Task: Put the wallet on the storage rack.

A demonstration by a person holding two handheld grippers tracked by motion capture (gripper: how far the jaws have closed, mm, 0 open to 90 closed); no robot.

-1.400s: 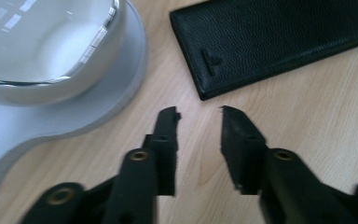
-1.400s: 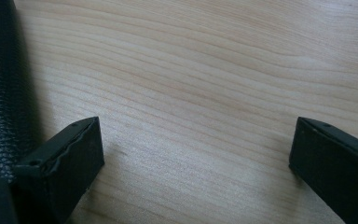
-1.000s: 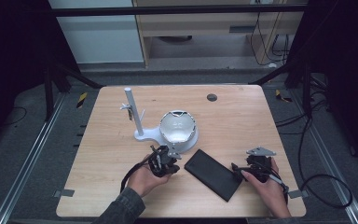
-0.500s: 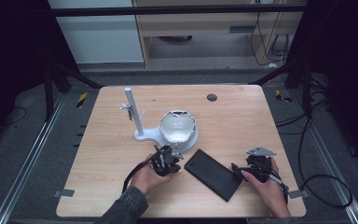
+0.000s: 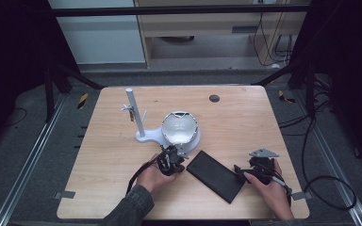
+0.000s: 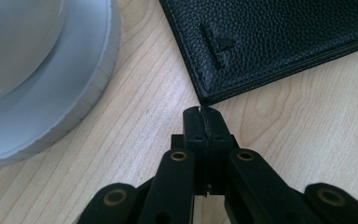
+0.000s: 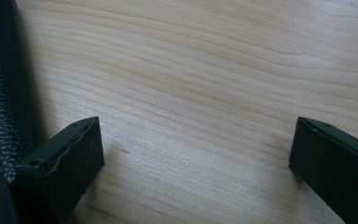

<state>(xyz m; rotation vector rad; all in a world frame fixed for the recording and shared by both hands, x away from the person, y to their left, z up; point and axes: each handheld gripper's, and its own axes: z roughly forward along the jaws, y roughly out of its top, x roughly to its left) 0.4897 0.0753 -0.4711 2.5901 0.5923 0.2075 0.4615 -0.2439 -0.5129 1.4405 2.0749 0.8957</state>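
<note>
A flat black leather wallet (image 5: 215, 175) lies on the wooden table (image 5: 235, 122) near its front edge, between my two hands. My left gripper (image 5: 178, 159) sits just left of the wallet's near corner; in the left gripper view its jaws are pressed together with nothing between them (image 6: 203, 112), a short way from the wallet's corner (image 6: 279, 42). My right gripper (image 5: 245, 172) rests at the wallet's right end. In the right gripper view its jaws stand wide apart over bare wood (image 7: 196, 154), with the wallet's edge (image 7: 2, 84) beside the left jaw.
A white round bowl-like base (image 5: 181, 129) with a white upright post (image 5: 135, 113) stands behind my left gripper; its grey rim (image 6: 51, 93) is close to the left jaws. A small dark disc (image 5: 214, 98) lies near the table's far edge.
My left hand has crept slightly right, toward the wallet's corner. The right hand and the wallet have stayed put.
</note>
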